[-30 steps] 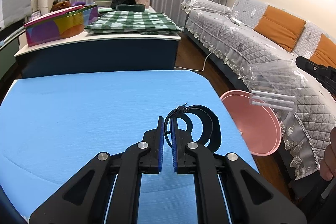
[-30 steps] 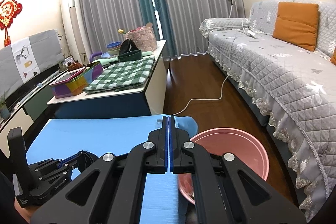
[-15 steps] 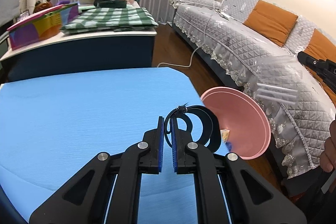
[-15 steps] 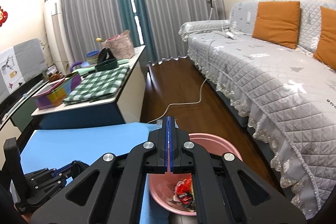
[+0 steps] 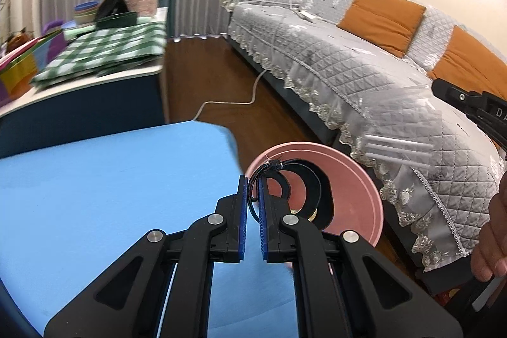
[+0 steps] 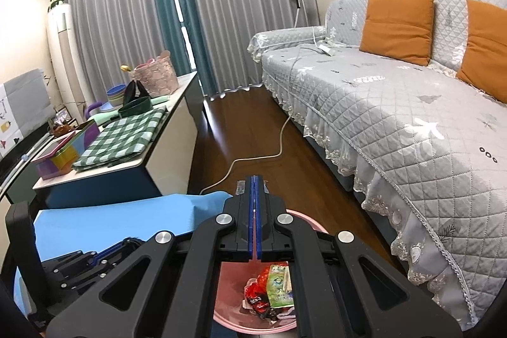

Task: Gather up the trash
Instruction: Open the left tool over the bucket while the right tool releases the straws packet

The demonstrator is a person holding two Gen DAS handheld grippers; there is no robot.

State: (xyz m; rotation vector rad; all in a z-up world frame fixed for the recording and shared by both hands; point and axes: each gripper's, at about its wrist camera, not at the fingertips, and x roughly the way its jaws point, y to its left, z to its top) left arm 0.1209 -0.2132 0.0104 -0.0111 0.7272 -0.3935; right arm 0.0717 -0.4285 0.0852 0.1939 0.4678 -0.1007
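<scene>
Left gripper (image 5: 252, 192): black jointed frame with blue ribbed pads, clenched on the thin cord of a black strap (image 5: 312, 192); held over the right edge of the blue table (image 5: 111, 179).
Black strap: wide, flat, matte band curled into a loop, with a thin braided cord frayed at its tip; the loop hangs over the rim of the pink basin (image 5: 358, 189) in the left wrist view.
Right gripper (image 6: 255, 211): same black frame, blue pads pressed together on a clear plastic bag (image 5: 402, 129); in its own view only small transparent corners show beside the pad tips.
Clear plastic bag: thin, glossy, see-through film holding pale straight rods; in the left wrist view it hangs above the basin's far rim, in front of the sofa.
Pink basin: round, smooth plastic, shallow flared wall; stands just beside the table on the dark wooden floor.
Wrappers (image 6: 272, 290): crumpled glossy red and green packets, lying on the basin's bottom.
Blue table: matte, foam-like top with a rounded corner.
Sofa (image 6: 412, 116): grey diamond-quilted cover with lace trim, two orange cushions.
Cable (image 6: 279, 144): pale, wavy, across the floor.
Sideboard (image 6: 142, 154): white top, folded green checked cloth, stacked bowls.
</scene>
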